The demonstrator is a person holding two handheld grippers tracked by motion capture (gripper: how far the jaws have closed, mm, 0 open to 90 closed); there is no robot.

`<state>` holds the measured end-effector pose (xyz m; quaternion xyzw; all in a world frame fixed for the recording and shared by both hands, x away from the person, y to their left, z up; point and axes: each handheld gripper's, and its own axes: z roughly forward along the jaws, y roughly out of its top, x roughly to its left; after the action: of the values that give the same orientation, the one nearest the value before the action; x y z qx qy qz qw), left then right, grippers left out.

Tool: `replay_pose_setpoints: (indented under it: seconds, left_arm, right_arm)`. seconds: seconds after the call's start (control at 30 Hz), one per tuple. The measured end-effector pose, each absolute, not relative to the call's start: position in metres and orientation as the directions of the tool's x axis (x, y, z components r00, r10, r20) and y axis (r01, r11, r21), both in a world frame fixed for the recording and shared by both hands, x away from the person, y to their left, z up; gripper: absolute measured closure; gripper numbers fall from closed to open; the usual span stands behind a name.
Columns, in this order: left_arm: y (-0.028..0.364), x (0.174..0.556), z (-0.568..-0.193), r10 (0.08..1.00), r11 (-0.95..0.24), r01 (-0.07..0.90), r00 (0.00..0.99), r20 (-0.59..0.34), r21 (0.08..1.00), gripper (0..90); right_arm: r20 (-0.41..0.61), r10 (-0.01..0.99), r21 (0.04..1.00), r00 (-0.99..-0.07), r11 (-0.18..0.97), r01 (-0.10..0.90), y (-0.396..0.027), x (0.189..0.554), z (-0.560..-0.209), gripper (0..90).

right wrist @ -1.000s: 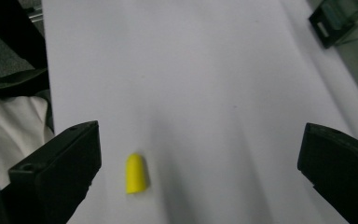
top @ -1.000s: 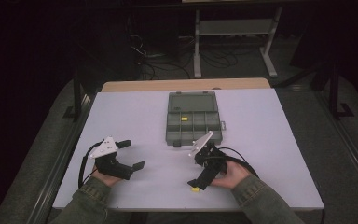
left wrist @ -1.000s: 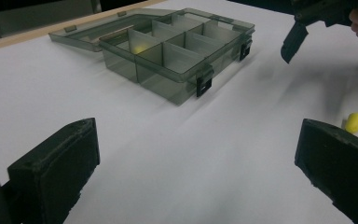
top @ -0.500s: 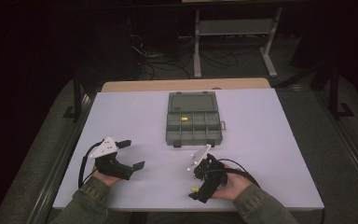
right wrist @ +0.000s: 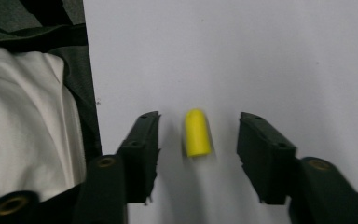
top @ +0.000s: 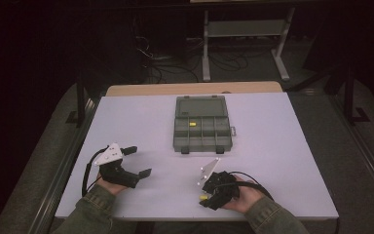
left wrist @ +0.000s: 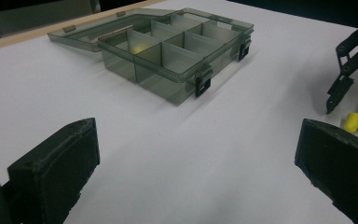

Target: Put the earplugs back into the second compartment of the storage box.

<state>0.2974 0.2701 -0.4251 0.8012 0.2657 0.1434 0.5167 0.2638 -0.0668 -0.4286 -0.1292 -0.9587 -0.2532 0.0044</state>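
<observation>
In the high view, the right gripper (top: 205, 199) sits close to the desk's (top: 282, 146) near edge, over the yellow earplug (top: 203, 198). The organiser box (top: 199, 124) lies open toward the far edge, with bare surface between. The left gripper (top: 139, 161) rests near the near-left corner.

In the left gripper view, its jaws stand wide on nothing, with open desk ahead of them.

In the right gripper view, the jaws have just been closing; the earplug lies between them, untouched, beside the desk's edge.

Since the earlier frame, the right hand has drawn back from the box toward the near edge.
</observation>
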Motion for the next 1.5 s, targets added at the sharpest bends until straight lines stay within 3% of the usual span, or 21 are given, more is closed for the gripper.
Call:
replay_pose_setpoints:
  seconds: [0.23, 1.5]
  left_arm:
    - [0.270, 0.297, -0.425, 0.573, -0.328, 0.277, 0.818, -0.043, 0.903, 0.0]
    - [0.270, 0.298, -0.426, 0.573, -0.325, 0.280, 0.818, -0.048, 0.903, 0.0]
  right_arm:
    - [0.063, 0.240, 0.485, -0.969, 0.841, 0.240, -0.070, 0.265, -0.428, 77.0]
    - [0.058, 0.258, 0.485, -0.965, 0.837, 0.253, -0.069, 0.305, -0.377, 81.0]
